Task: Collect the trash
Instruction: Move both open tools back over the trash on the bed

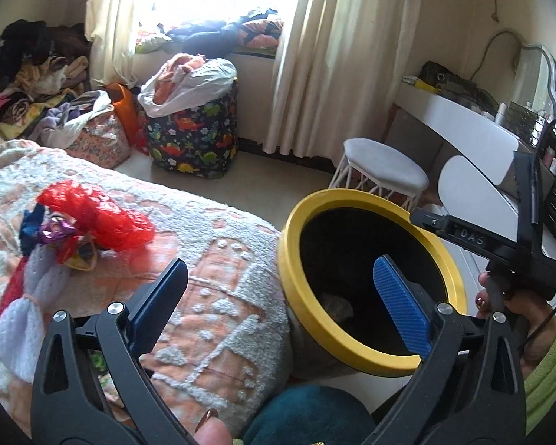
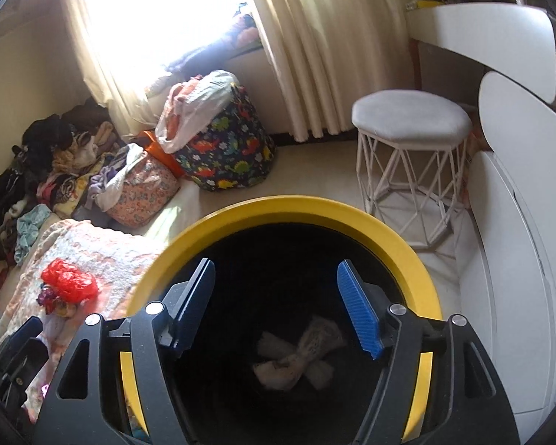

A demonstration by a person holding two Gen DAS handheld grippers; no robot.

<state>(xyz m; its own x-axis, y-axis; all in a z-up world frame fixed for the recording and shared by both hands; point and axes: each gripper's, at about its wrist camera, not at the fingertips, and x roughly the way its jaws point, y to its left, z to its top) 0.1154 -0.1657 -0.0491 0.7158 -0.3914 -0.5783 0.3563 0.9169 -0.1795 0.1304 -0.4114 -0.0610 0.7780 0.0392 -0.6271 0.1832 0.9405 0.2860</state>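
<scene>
A black bin with a yellow rim (image 1: 352,337) (image 2: 411,259) stands beside the bed. White foam-net trash (image 2: 296,356) lies at its bottom. On the bed lie a red plastic bag (image 1: 96,215) (image 2: 68,280), shiny wrappers (image 1: 61,235) and a white foam net (image 1: 29,319). My left gripper (image 1: 278,296) is open and empty, between the trash pile and the bin. My right gripper (image 2: 276,304) is open and empty, right over the bin's mouth; it also shows in the left wrist view (image 1: 500,244).
The bed has a peach and white blanket (image 1: 218,259). A white stool (image 2: 411,148) and a white dresser (image 2: 530,259) stand on the right. A dinosaur-print bag (image 1: 192,133) and piles of clothes (image 1: 29,85) sit by the window.
</scene>
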